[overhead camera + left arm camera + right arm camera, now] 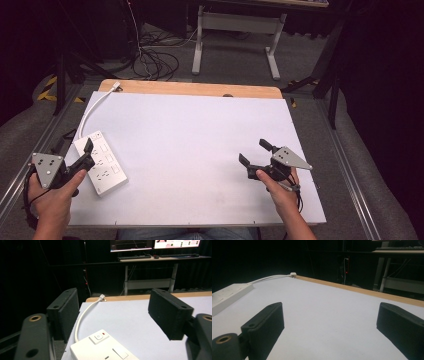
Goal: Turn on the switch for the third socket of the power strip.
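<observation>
Over at the far left of the high view, my left hand (50, 192) holds my left tongs (86, 154) at the left edge of the bench (200, 150), their black jaws reaching over the near end of the white power strip (101, 162). The jaws stand well apart with nothing pressed between them; in the left gripper view the strip's switch end (100, 345) lies low between the two pads, and neither pad touches it. The strip rests flat on the white bench top, close to the left edge, running away from me at a slant. Its white cable (92, 112) curves from the far end toward the back left corner, where the plug (116, 86) lies on the wooden strip at the back of the bench.

Across the middle, the bench top is bare white.

At the right, my right hand (280, 192) holds my right tongs (256, 152) low over the bench near its front right part, well apart from the power strip. Their jaws gape wide and hold nothing; in the right gripper view the two pads stand far apart over plain white surface, with the strip (227, 296) off at the left edge.
</observation>
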{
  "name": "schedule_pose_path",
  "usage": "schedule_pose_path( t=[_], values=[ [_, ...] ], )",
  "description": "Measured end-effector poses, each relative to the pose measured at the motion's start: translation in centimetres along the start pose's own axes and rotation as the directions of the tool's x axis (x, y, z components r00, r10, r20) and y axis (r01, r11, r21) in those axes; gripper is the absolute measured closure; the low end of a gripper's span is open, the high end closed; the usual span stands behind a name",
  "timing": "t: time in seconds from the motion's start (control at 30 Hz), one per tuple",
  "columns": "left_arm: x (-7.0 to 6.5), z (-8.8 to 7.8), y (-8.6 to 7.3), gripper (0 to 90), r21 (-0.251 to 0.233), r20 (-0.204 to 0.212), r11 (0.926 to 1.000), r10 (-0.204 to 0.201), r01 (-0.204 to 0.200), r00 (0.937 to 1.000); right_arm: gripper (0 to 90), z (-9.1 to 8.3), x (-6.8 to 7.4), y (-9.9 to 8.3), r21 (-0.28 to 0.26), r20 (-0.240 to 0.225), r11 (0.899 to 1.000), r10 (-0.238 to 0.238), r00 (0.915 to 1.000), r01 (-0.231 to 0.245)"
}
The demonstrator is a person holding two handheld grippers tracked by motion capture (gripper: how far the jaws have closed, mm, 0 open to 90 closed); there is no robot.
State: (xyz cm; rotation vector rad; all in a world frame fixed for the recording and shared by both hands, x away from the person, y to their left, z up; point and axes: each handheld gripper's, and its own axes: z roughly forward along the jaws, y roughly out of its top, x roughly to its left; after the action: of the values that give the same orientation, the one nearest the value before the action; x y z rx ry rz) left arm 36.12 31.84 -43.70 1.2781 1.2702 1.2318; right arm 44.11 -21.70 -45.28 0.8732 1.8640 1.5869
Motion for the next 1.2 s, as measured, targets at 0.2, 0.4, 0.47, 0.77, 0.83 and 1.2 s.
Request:
schedule_pose_path(
  t=[0.2,0.4,0.47,0.77,0.83,1.2],
  values=[
    [0.4,-0.2,0.2,42.3,0.003,0.004,0.9993,-0.038,0.038,0.9993,8.1,0.0,0.0,0.0,0.0,0.0,1.0,-0.002,1.0,0.002],
    [0.5,-0.2,0.3,50.6,0.008,0.019,0.9991,-0.041,0.041,0.999,8.1,0.0,0.0,0.0,0.002,0.0,1.0,-0.002,1.0,0.002],
    [0.5,-0.2,0.3,53.8,0.01,0.023,0.999,-0.043,0.042,0.9988,8.1,0.0,0.0,0.0,0.004,0.0,1.0,-0.002,1.0,0.002],
    [0.9,-0.3,0.5,67.9,0.018,0.041,0.998,-0.061,0.06,0.9973,8.1,0.0,0.0,0.0,0.006,0.001,1.0,-0.001,1.0,0.001],
    [0.9,-0.3,0.5,70.3,0.024,0.041,0.9982,-0.055,0.054,0.9976,8.1,0.0,0.0,0.0,0.006,0.0,1.0,-0.001,1.0,0.001],
    [1.1,-0.3,0.5,80.6,0.047,0.038,0.9982,-0.038,0.036,0.9985,8.1,0.0,0.0,0.0,0.006,-0.001,1.0,0.0,1.0,0.0]
  ],
)
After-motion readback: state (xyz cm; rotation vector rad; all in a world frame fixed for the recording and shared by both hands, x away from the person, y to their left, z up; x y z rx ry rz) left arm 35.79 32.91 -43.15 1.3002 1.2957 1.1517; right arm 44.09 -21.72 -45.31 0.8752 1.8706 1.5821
